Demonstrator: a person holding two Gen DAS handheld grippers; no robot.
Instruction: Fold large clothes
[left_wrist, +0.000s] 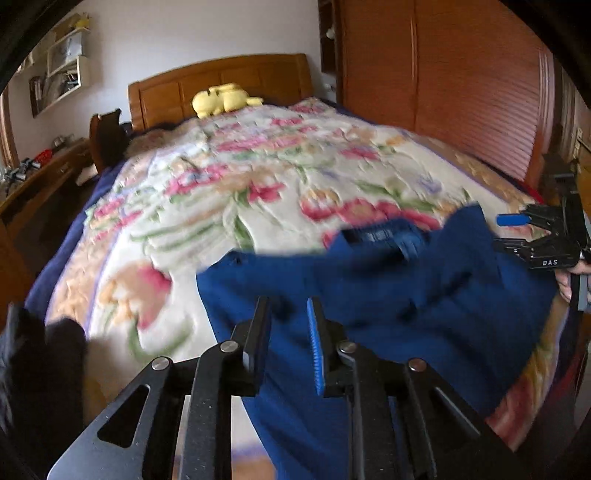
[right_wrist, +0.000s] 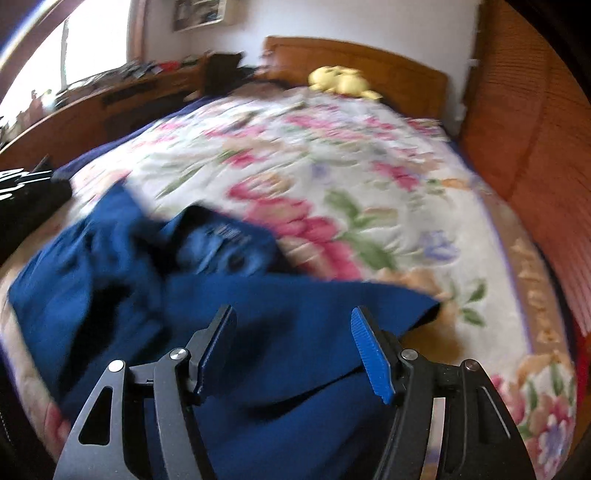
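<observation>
The left gripper has its jaws a little apart and holds nothing above the blue garment, which lies rumpled at the near edge of the floral bedspread. The right gripper stands wide open over it. With 2 empty grippers, I think a shallow pinch may catch only 1 layer and drag the cloth off the bed.
</observation>
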